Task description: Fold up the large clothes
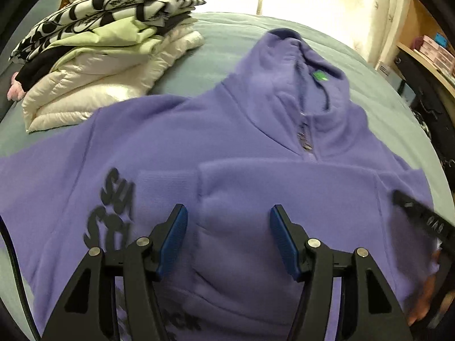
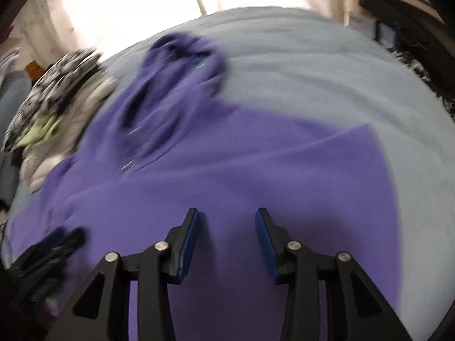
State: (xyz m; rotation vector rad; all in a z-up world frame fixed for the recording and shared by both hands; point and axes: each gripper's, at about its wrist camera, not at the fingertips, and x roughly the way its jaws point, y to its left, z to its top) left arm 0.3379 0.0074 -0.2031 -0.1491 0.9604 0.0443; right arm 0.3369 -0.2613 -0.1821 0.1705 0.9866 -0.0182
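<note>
A large purple half-zip fleece [image 1: 227, 142] lies front up on the bed, collar toward the far side, with black lettering on its left part and a sleeve folded across its chest. My left gripper [image 1: 229, 213] is open and empty just above the folded sleeve. The right gripper's body [image 1: 421, 218] shows at the right edge of the left wrist view. In the blurred right wrist view the fleece [image 2: 256, 170] fills the middle. My right gripper [image 2: 227, 216] is open and empty over its right side. The left gripper [image 2: 51, 244] shows at the lower left there.
A stack of folded clothes [image 1: 93, 56], white puffer at the bottom and black-and-white print on top, sits at the far left of the grey-blue bed sheet [image 1: 233, 42]. It also shows in the right wrist view [image 2: 57, 91]. Curtains hang behind. Shelves [image 1: 426, 54] stand at the right.
</note>
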